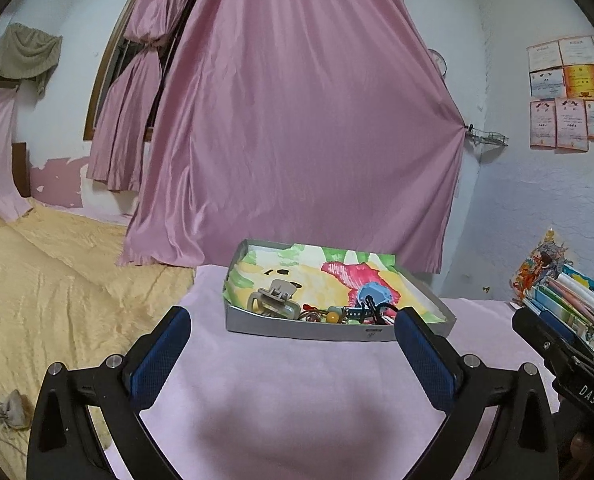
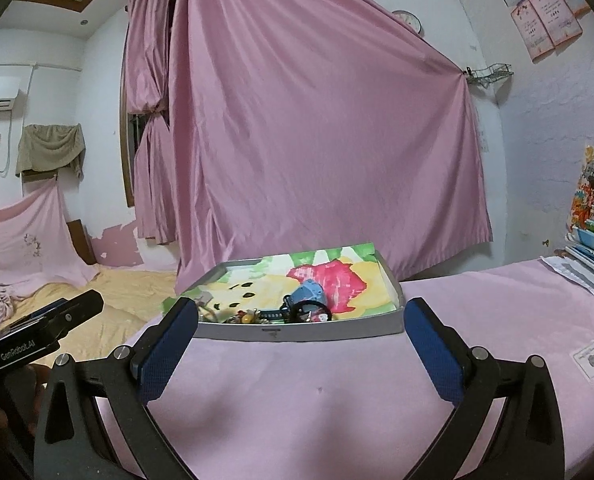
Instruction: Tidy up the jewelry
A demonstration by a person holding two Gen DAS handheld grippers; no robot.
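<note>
Jaws of both grippers spread wide, empty, near jewelry tray

Pink curtains over window, white peeling walls, yellow bedspread, certificates on wall

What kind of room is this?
Most likely a home bedroom: a rumpled yellow quilted bedspread lies at left, long pink satin curtains drape the window, and paper certificates are taped to the white wall.
</note>
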